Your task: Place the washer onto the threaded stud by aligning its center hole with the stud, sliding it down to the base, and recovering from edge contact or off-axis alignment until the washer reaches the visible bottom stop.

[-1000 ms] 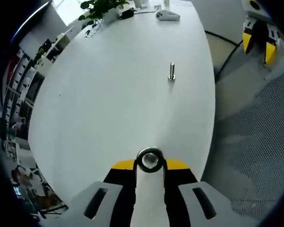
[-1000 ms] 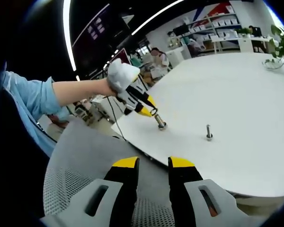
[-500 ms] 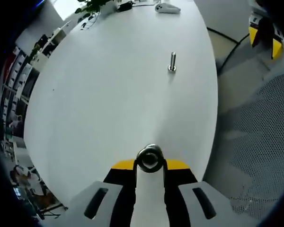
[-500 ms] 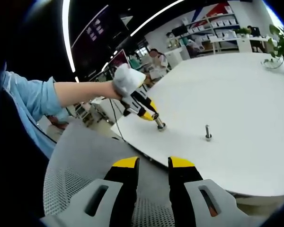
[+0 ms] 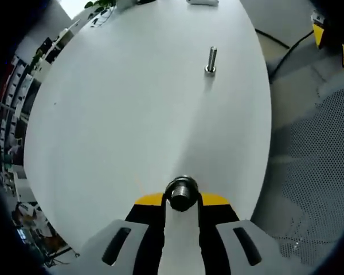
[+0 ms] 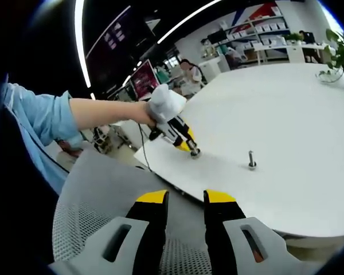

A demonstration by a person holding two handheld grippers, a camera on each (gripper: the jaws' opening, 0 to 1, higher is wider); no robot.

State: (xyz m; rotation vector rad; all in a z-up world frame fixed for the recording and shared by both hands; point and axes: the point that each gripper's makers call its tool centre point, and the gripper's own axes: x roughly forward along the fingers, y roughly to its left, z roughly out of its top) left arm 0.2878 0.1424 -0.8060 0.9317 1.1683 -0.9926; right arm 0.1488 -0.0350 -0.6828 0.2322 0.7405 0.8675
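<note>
My left gripper (image 5: 182, 198) is shut on a steel washer (image 5: 182, 192) near the white table's close edge. Grey threaded metal fills the washer's hole, so it sits around the top of a stud. From the right gripper view, the left gripper (image 6: 187, 144) slants down in a white-gloved hand, its yellow tips touching that short stud (image 6: 194, 152). A second stud (image 5: 210, 59) (image 6: 251, 160) stands upright and alone farther along the table. Well back from the table, my right gripper (image 6: 186, 197) is open with nothing between its fingers, and its yellow tips (image 5: 331, 41) are at the far right of the left gripper view.
The oval white table (image 6: 298, 114) has a potted plant (image 6: 341, 54) at its far end. A grey mesh chair (image 6: 97, 195) lies below my right gripper. A black cable (image 5: 286, 48) runs over the floor beside the table. Shelves and a seated person are in the background.
My left gripper has moved right and down onto the near stud. The washer's hole, bright before, is now filled by the stud's top. The right gripper has held still.
</note>
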